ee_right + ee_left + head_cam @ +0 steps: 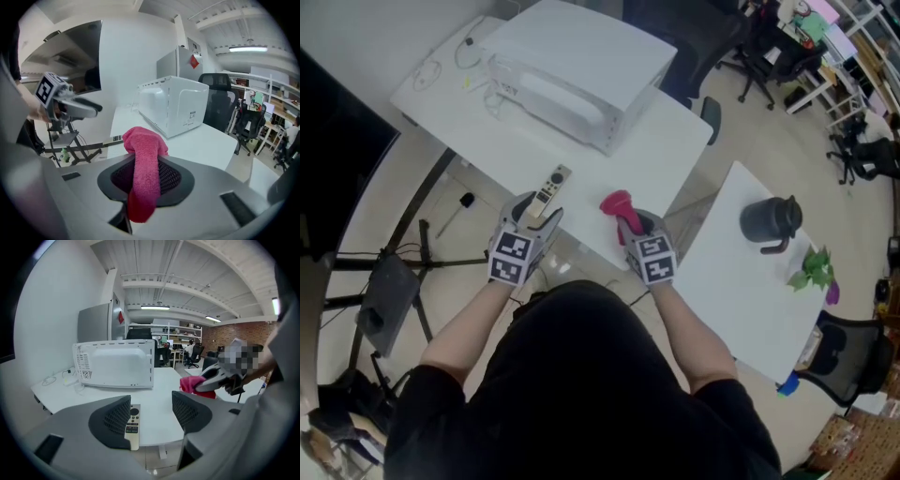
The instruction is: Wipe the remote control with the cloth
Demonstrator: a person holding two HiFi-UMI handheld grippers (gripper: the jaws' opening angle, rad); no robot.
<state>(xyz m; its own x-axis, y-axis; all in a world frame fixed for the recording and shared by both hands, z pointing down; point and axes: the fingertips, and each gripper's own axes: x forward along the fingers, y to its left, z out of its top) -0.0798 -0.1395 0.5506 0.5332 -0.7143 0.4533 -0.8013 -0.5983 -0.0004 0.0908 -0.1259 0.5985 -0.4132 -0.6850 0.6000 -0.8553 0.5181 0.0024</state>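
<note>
Grippers inspected: left gripper (150, 414) has its jaws wide apart, with nothing pinched. Between them, close beside one jaw, the slim silver-grey remote control with dark buttons (132, 425) lies flat near the front edge of the white table (525, 141). The right gripper (146, 177) is clamped on a pink terry cloth (144, 154), held to the right of the remote and apart from it.

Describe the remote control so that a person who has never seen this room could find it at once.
Find the white table that bears the big white appliance. Near its front edge, before the appliance, lies the remote control. It is a slim pale bar with a dark round button at its far end, unlike the soft pink cloth to its right.
</note>
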